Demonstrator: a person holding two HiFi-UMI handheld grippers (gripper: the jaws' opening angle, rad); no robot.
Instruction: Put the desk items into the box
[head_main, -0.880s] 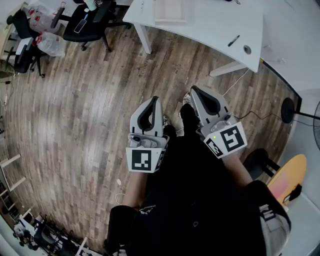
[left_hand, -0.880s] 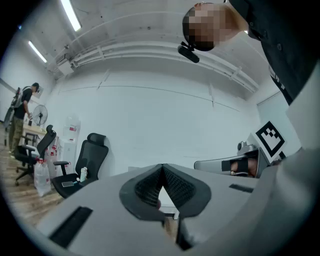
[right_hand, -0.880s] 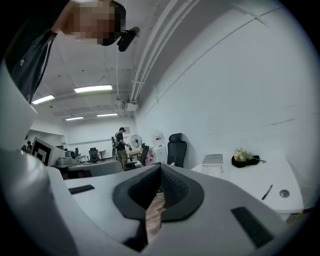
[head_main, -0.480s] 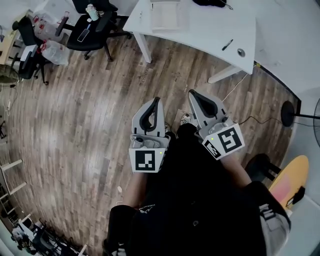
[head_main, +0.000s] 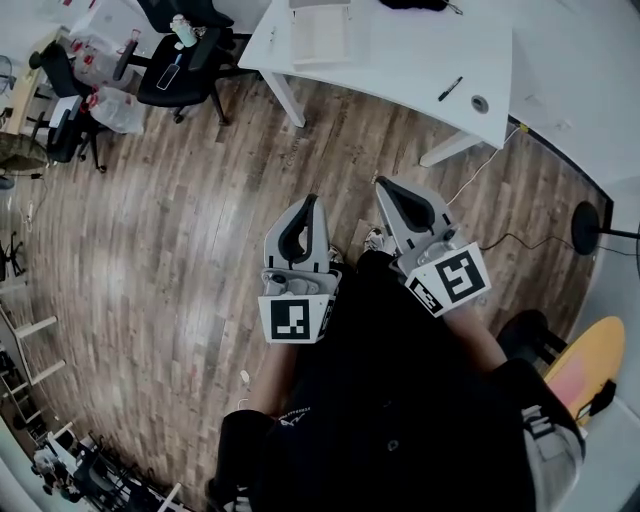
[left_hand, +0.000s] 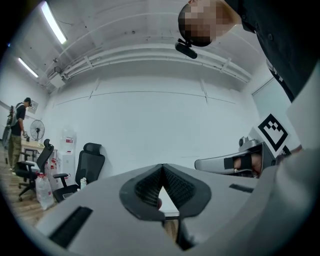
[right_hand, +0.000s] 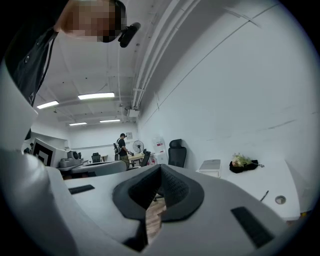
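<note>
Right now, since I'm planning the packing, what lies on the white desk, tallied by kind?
pale flat box: 1
black pen: 1
small round grey disc: 1
black pouch holding greenery: 1
Total: 4

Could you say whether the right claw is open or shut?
Shut: the grey right claw has its dark ribbed pads touching, nothing between.

From the head: looks steeply down on wood floor (head_main: 170, 230), white desk (head_main: 400, 60) far ahead. From left gripper (head_main: 309, 200) and right gripper (head_main: 384, 184): looks level along own jaws; from the right, that desk too.
</note>
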